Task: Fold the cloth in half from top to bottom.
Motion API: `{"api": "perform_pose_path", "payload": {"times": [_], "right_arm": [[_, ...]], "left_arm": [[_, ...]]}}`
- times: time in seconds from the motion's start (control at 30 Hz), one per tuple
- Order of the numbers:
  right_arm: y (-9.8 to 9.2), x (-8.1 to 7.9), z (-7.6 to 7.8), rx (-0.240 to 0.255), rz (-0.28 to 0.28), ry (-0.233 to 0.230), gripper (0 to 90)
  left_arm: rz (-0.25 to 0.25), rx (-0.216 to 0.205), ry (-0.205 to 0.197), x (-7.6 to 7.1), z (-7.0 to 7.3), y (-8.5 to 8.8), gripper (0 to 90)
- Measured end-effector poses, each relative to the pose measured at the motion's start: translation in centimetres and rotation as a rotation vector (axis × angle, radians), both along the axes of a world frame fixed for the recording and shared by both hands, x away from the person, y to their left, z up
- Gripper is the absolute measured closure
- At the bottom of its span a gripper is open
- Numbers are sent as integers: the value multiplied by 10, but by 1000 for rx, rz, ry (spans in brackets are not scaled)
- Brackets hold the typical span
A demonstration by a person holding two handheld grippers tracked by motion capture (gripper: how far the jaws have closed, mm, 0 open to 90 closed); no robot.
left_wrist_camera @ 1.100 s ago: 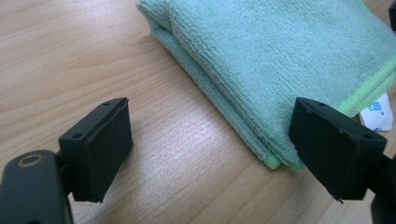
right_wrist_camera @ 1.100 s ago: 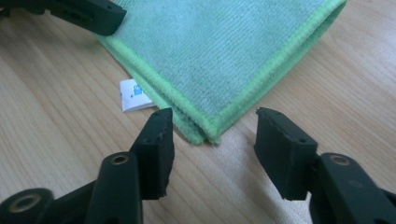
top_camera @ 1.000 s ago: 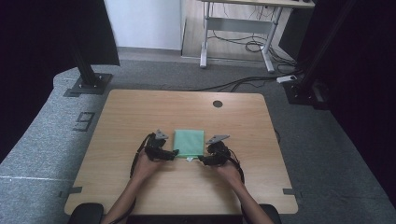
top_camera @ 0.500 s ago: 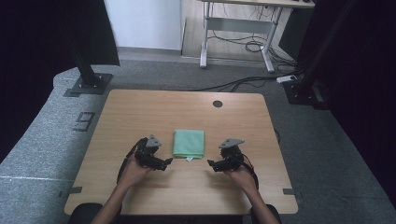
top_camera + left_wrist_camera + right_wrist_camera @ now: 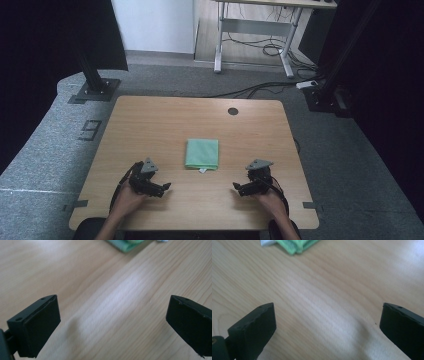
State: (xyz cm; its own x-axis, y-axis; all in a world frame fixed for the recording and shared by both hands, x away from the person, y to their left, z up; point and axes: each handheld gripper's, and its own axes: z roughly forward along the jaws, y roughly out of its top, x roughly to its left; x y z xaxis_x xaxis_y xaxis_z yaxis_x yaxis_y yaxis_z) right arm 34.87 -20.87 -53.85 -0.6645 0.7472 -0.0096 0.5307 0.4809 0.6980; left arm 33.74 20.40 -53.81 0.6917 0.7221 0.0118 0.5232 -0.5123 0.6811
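On the tabletop (image 5: pixel 150 125) the cloth (image 5: pixel 202 153) lies midway between left gripper (image 5: pixel 164 188) and right gripper (image 5: pixel 239 188), slightly farther; both fingers spread, empty, the right's just opened.

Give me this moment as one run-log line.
left gripper: open, empty | right gripper: open, empty | green cloth: folded, flat on table, between both grippers, untouched

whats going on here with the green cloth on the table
A person at a wooden table holds a tool in each hand. A folded green cloth lies flat in the middle, and nothing touches it. The left tool and the right tool sit apart from it, one on each side, near the person's edge. Both have just been opening, with nothing between their jaws.
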Motion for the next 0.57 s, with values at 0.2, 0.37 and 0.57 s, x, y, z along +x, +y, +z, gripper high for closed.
{"api": "perform_pose_path", "payload": {"times": [0.2, 0.37, 0.57], "right_arm": [[-3, -3, -12, -15, -5, 6, 0], [-5, -4, -17, 15, -11, 6, 0], [-5, -4, -18, 29, -8, -8, 0]], "left_arm": [[4, 2, 26, 1, -9, 2, 0], [11, 8, 34, 1, -11, 3, 0], [17, 9, 34, 1, -11, 3, 0]]}}
